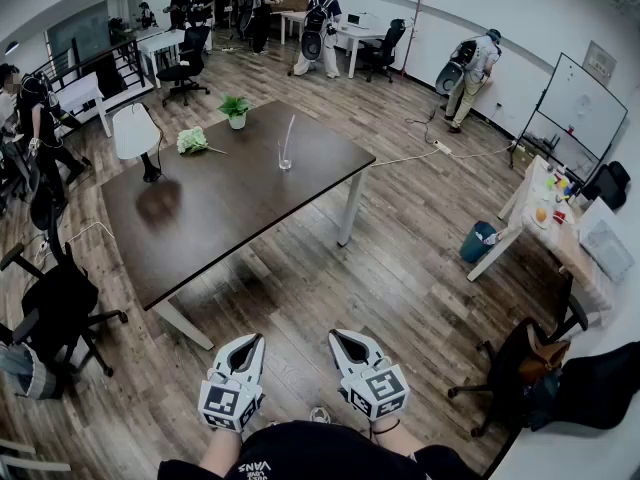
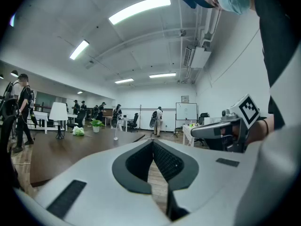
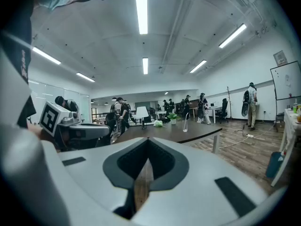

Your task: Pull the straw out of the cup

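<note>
Your left gripper (image 1: 248, 346) and right gripper (image 1: 350, 343) are both closed on nothing. The cup (image 1: 285, 160) stands well ahead on the table (image 1: 200, 218), its straw (image 1: 289, 133) nearly upright. Neither hand is clearly nearer.

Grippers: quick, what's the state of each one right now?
Left gripper: closed, nothing between the jaws.
Right gripper: closed, nothing between the jaws.
</note>
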